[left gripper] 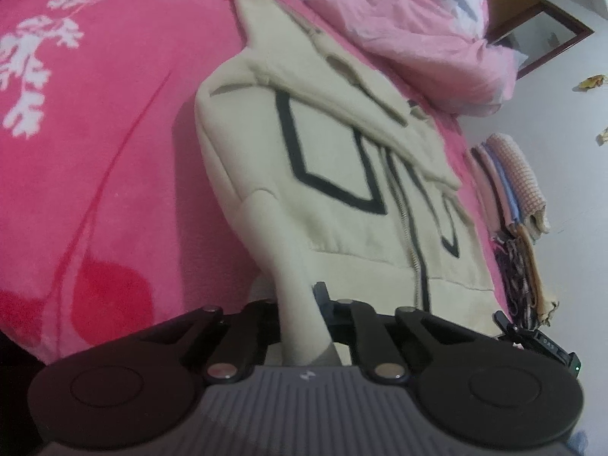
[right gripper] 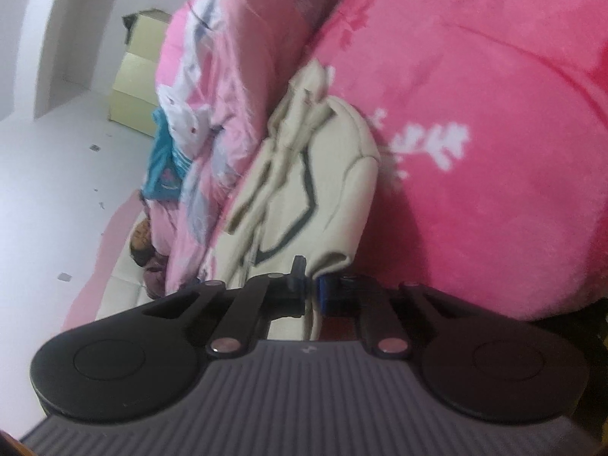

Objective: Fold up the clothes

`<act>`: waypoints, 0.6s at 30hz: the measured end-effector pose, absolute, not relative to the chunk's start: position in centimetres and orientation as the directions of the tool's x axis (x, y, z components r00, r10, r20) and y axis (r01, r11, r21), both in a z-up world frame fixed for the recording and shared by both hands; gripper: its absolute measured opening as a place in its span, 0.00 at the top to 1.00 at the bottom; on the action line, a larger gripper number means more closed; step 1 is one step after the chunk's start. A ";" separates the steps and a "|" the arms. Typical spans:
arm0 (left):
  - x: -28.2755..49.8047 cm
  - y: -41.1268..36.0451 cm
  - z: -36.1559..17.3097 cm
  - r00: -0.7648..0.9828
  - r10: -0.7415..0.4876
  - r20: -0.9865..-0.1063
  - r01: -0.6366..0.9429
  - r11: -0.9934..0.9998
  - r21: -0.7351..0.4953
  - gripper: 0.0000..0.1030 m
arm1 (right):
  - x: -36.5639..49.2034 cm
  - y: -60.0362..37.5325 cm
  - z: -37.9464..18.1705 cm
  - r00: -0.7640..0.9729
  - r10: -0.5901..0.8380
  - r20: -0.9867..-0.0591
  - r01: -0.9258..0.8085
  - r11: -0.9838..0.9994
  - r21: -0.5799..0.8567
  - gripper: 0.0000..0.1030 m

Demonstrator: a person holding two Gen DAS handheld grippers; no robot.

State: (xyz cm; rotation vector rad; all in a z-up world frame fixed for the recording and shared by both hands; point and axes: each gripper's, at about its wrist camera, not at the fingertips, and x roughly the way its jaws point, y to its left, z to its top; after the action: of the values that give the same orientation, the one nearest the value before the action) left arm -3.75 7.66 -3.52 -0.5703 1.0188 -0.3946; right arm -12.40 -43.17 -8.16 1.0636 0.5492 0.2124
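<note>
Grippers both pinch cream hoodie (left gripper: pixel 342 174): left gripper (left gripper: pixel 300 323) clamps its sleeve cuff, right gripper (right gripper: pixel 309 288) a bunched edge. Hoodie lies on pink blanket (left gripper: pixel 95 133), long axis running fwd from left gripper, zipper up; sleeve prob. folds across next.

Cream fleece zip jacket (left gripper: pixel 342 190) with black diamond outlines, spread front-up on the bed ahead of the left tool (left gripper: pixel 300 326), zipper closed, one sleeve folded across the chest, other sleeve pinched in that tool, hem corner gripped by the right tool (right gripper: pixel 309 288)
</note>
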 end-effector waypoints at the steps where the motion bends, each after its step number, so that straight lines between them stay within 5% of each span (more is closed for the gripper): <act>1: -3.7 7.6 -3.1 0.486 -0.560 -0.671 0.057 0.786 -0.615 0.94 | -12.3 -43.0 -7.8 0.851 0.419 -0.315 0.081 0.488 0.869 0.96; 18: 1.2 7.6 1.9 0.633 -0.572 -0.522 0.188 0.767 -0.613 0.94 | -8.1 -42.1 -1.5 0.885 0.421 -0.199 -0.085 0.566 0.820 0.96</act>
State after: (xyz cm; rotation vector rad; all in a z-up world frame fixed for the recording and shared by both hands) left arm 1.23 7.60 1.92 -0.5466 0.7710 -0.4605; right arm -8.15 -42.06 -1.47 0.9267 0.3982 0.3064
